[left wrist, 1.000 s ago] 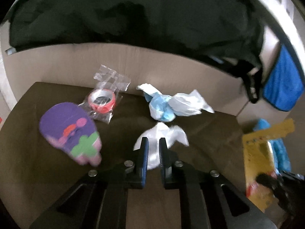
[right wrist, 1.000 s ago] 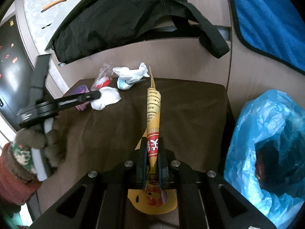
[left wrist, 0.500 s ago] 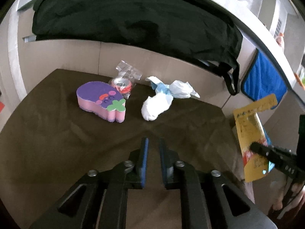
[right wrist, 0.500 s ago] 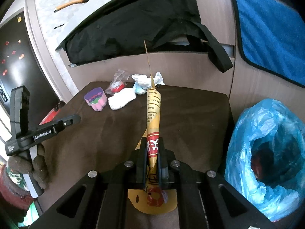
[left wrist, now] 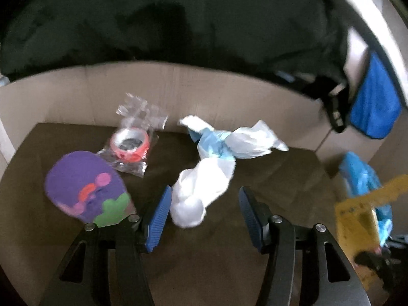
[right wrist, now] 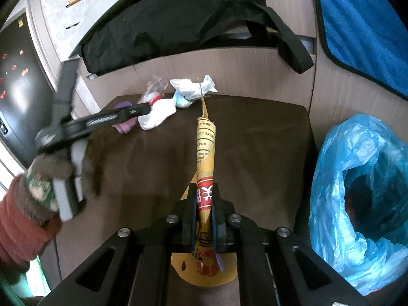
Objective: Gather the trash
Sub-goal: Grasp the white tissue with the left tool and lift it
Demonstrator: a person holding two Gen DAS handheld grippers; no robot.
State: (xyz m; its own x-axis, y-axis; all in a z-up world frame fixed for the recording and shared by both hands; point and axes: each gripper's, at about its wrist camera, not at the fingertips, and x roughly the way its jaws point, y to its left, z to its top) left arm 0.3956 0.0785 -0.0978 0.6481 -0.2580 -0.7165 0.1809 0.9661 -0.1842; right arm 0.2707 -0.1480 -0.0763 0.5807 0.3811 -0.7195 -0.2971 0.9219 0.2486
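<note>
Right, my left tool (left wrist: pixel 202 213) is opening its jaws over the white crumpled wad (left wrist: pixel 201 191); the wad sits between the blue pads (left wrist: pixel 158 215) but nothing presses on it yet, so that piece is not collected. My right tool (right wrist: pixel 204 210) is clenched on the yellow paper wrapper (right wrist: pixel 205 158), which sticks up and forward from the jaws, not yet dropped.

Beside the desk, on its right, the blue trash bag (right wrist: pixel 357 186) stands with its mouth open; something dark lies inside, though I cannot tell what. So I'd judge we're early to midway: one piece in hand, one about to be gripped.

Waiting at the back of the desk: the blue-and-white crumpled tissue (left wrist: pixel 237 141), touching the white wad, and the clear packet with the red tape roll (left wrist: pixel 130 144). The purple foam toy (left wrist: pixel 86 191) lies at the left; I'm unsure that counts as trash.

Underneath, the brown desk (right wrist: pixel 255 140) has a soft, dull top. Behind it runs a beige panel (left wrist: pixel 204 86), with a black bag (right wrist: pixel 178 25) slumped along the ledge above and a blue cloth (right wrist: pixel 357 25) hanging at the right.
</note>
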